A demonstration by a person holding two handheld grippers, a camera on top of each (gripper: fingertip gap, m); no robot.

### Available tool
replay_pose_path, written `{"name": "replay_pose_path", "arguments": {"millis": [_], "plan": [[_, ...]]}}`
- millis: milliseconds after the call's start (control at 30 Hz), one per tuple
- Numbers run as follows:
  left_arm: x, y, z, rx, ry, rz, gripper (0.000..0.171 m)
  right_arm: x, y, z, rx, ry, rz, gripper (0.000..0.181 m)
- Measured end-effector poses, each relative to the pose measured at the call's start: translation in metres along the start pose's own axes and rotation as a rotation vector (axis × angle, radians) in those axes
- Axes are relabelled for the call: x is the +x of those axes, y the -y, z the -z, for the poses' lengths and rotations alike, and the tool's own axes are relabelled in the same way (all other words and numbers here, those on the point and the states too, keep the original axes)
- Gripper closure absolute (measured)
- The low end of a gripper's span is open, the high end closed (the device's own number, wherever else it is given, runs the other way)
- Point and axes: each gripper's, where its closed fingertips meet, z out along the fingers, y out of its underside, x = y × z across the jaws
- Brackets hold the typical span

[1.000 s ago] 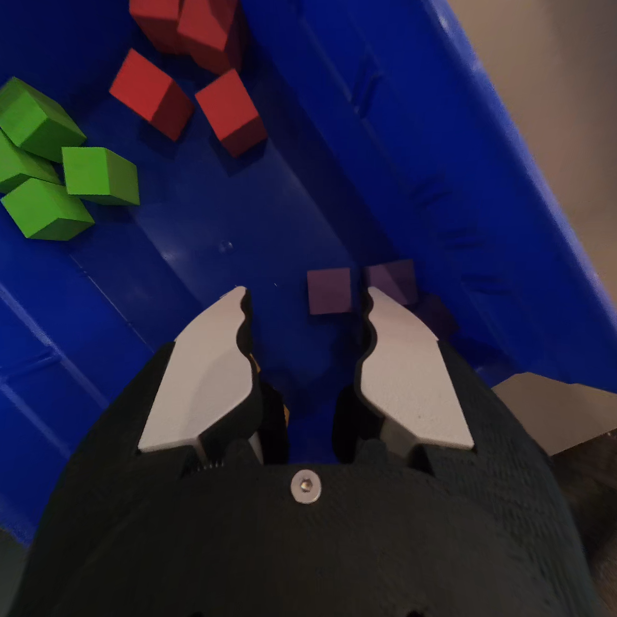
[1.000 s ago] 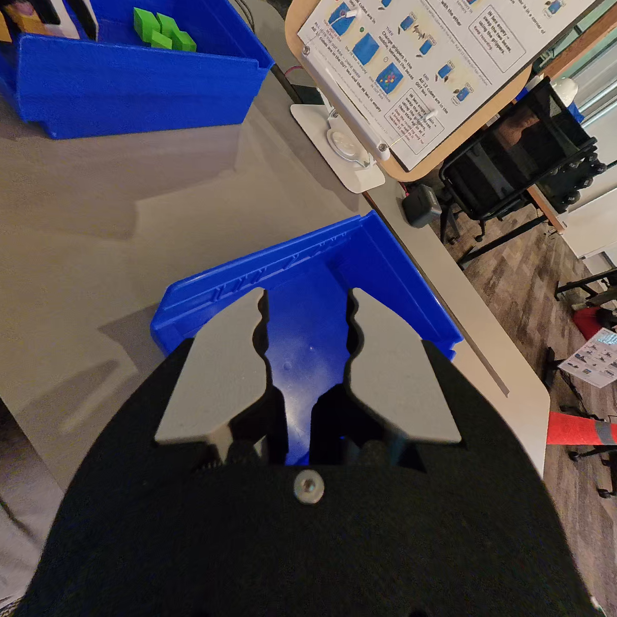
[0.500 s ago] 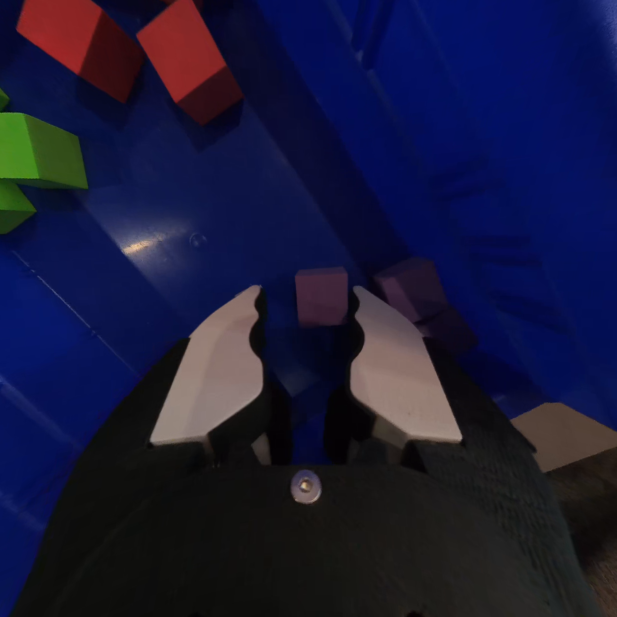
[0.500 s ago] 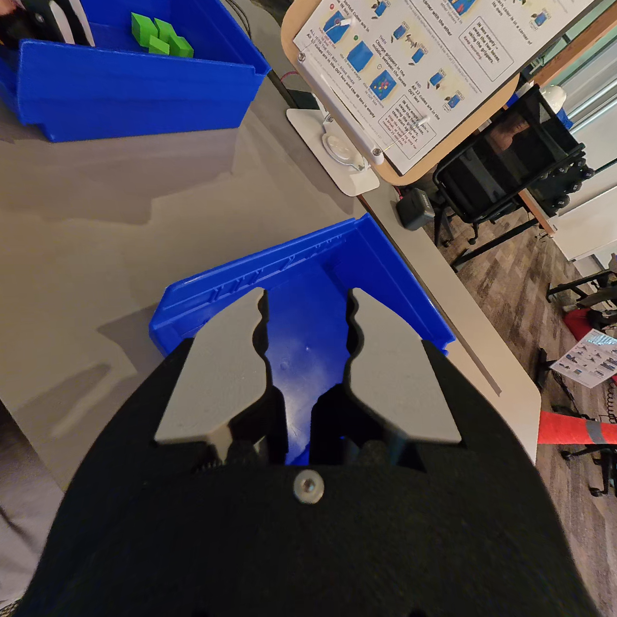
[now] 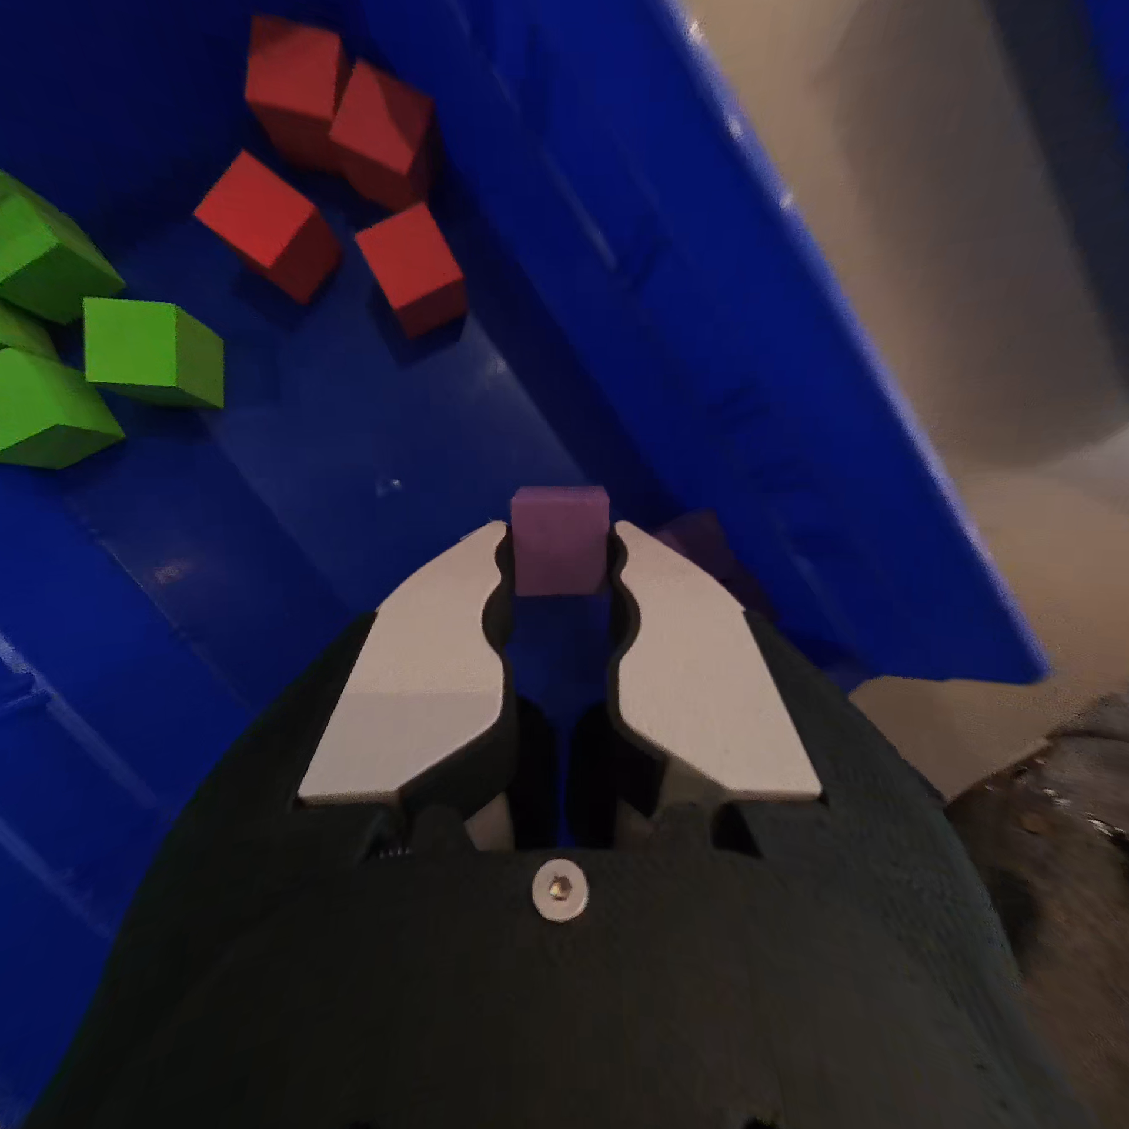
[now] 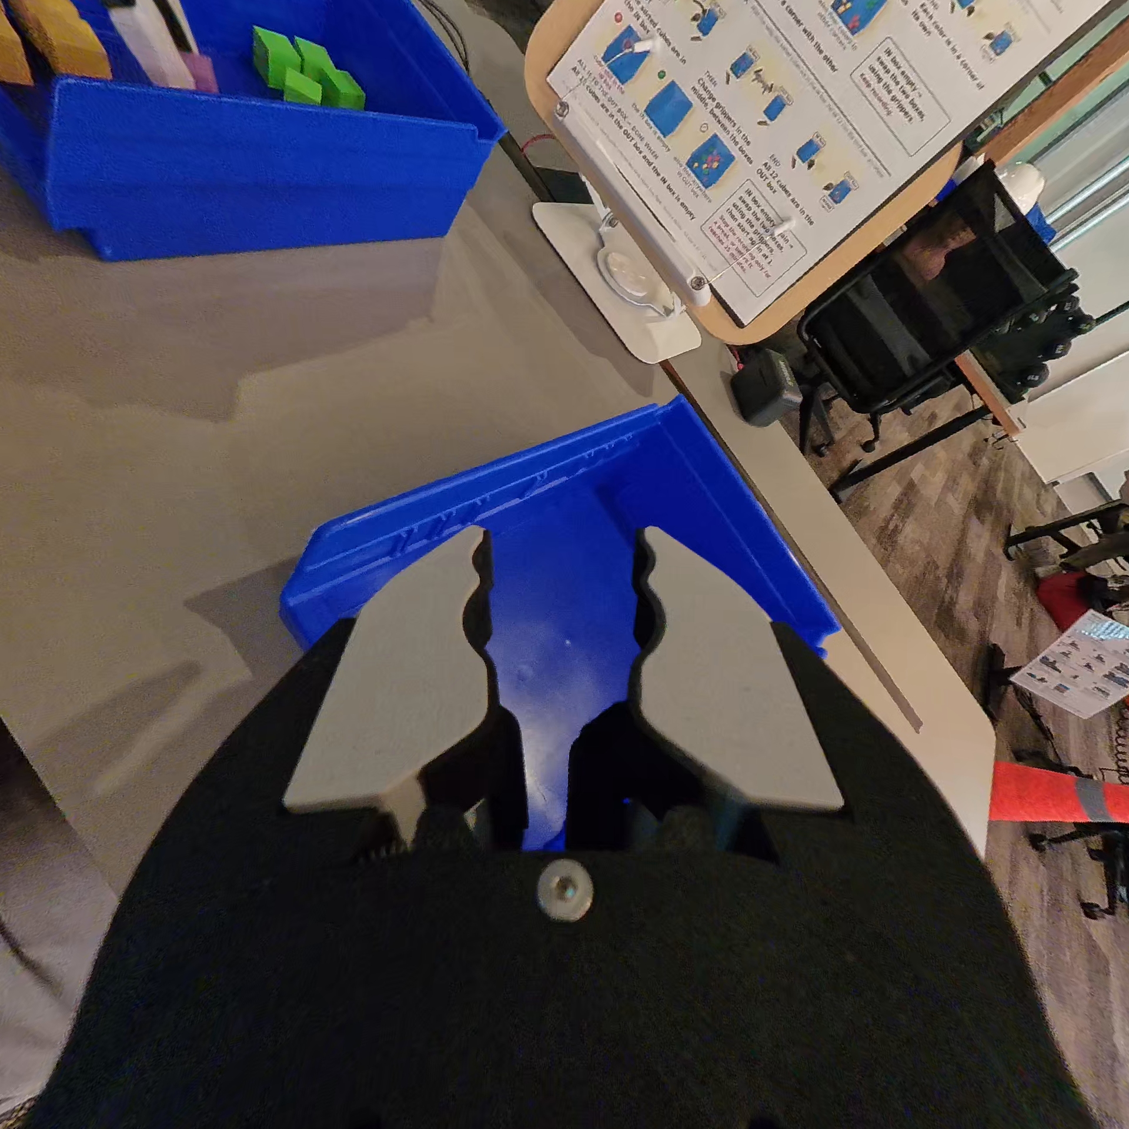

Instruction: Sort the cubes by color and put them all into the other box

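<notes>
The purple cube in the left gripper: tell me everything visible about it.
The purple cube is a small matte block, foam-like in look, with crisp edges and plain unmarked faces. It sits square between the fingertips of the left gripper, which is shut on its two sides, over the floor of the blue bin. Whether it is clear of the floor cannot be told. More purple cubes lie just right of it.

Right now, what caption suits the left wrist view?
Left hand-held gripper clamps a purple foam cube above a blue plastic bin.
</notes>
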Motion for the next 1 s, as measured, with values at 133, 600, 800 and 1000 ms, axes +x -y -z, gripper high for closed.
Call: {"name": "replay_pose_path", "arguments": {"millis": [133, 600, 800, 1000], "plan": [[0.0, 0.002, 0.011, 0.028, -0.021, 0.013, 0.143, -0.006, 0.0, -0.005, -0.011, 0.016, 0.012, 0.137], [0.167, 0.067, 0.111, 0.456, -0.753, -0.149, 0.143, -0.05, 0.043, -0.012, 0.156, 0.156, 0.034, 0.137], [0.218, 0.054, 0.135, 0.387, -1.18, -0.069, 0.143, -0.093, 0.104, -0.018, 0.38, 0.16, 0.171, 0.142], [0.236, 0.048, 0.134, 0.305, -1.391, 0.007, 0.143, -0.12, 0.139, -0.026, 0.477, 0.217, 0.234, 0.139]]}}
